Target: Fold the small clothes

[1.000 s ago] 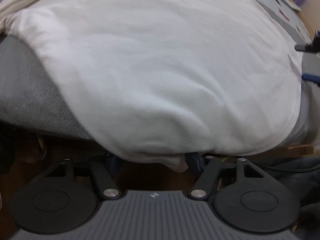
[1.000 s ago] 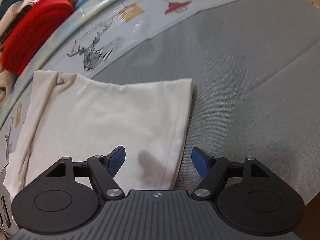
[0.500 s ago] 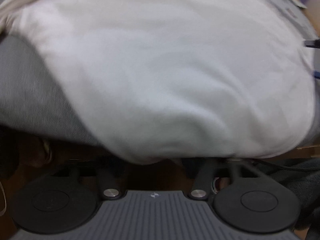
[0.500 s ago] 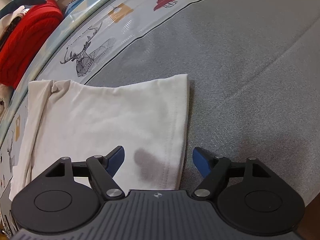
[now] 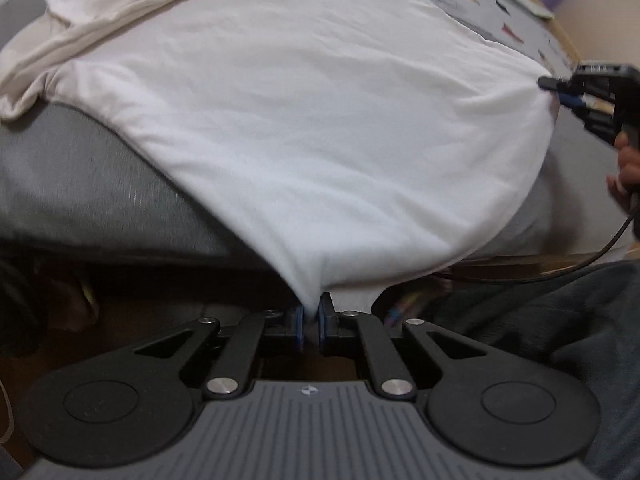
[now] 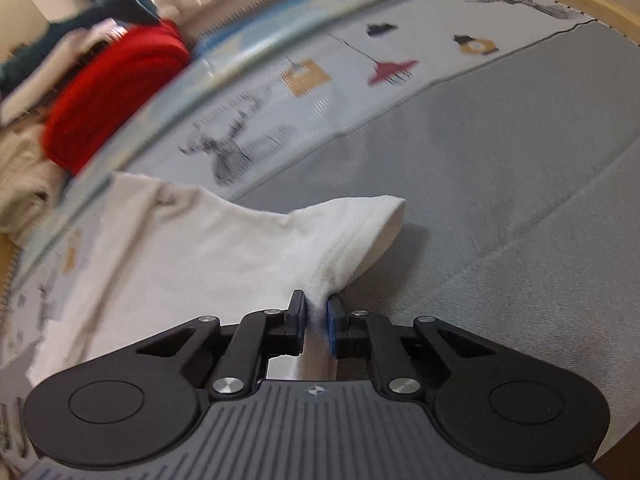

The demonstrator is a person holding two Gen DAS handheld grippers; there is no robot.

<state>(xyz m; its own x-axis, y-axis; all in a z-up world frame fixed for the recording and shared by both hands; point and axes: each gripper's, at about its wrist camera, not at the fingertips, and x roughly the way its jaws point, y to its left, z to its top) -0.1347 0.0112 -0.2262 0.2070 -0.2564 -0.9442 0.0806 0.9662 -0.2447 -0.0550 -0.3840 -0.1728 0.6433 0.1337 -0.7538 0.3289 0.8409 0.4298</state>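
A: Where is the shirt (image 5: 320,128) now?

B: Spread on the grey bed (image 5: 80,184), its near hem hanging off the bed's edge. The left tool (image 5: 310,326) has just closed, and its jaws are clamped on that hem's corner.

A: And the right tool (image 6: 317,326)?

B: Its jaws have just closed too, pinching the hem's other corner. The cloth beside it has bunched into a raised peak.

A: Why take both corners?

B: Probably so the hem stays taut and can be carried over the shirt in one fold.

A: What differs between the views?

B: The left view shows nearly the whole shirt, with the right tool at its far right edge. Only the right view shows the red pile (image 6: 116,92) and the printed sheet (image 6: 312,92) beyond the shirt.
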